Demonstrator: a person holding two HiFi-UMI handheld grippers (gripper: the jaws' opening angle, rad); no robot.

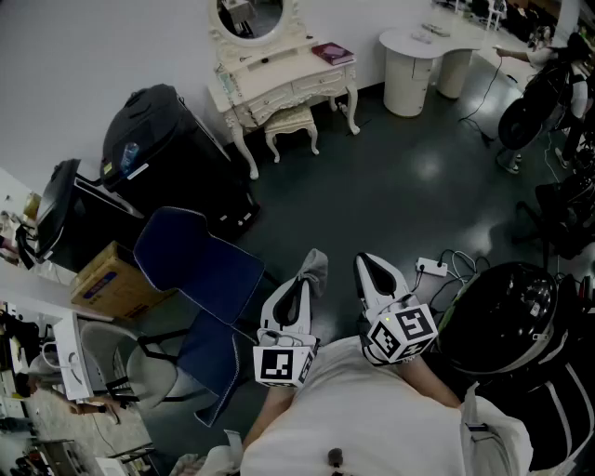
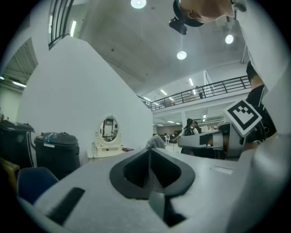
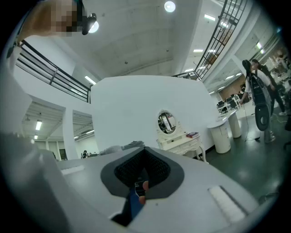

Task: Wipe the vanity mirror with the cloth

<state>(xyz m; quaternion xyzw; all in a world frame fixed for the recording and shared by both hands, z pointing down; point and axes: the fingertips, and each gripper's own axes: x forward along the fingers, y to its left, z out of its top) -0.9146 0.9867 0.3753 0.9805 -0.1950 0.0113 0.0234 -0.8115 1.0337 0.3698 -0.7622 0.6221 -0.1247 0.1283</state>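
Looking down past both tools, I have the left tongs [image 1: 308, 279] pressed together on the cloth [image 1: 316, 266], a grey wad that sticks out just beyond their tips. In the left gripper view the two dark jaws meet along one line with woven fabric caught between them, and the cloth [image 2: 155, 142] bunches up past the front. The right tongs [image 1: 365, 261] sit just beside the left pair, a little further forward. Their jaws are pressed together too, and in the right gripper view [image 3: 144, 152] nothing sits between them.

The vanity mirror [image 1: 251, 17] is well ahead of both tongs and slightly to the left of their line. It is an oval glass in a white frame, standing upright on the white vanity table [image 1: 279, 79]. A small stool [image 1: 291, 126] is tucked under that table, and a dark red book [image 1: 333, 53] lies on its right end. Neither pair touches the mirror. To the left of the left tongs, near them, stands a blue chair [image 1: 200, 257], with a black bin [image 1: 160, 139] beyond it.
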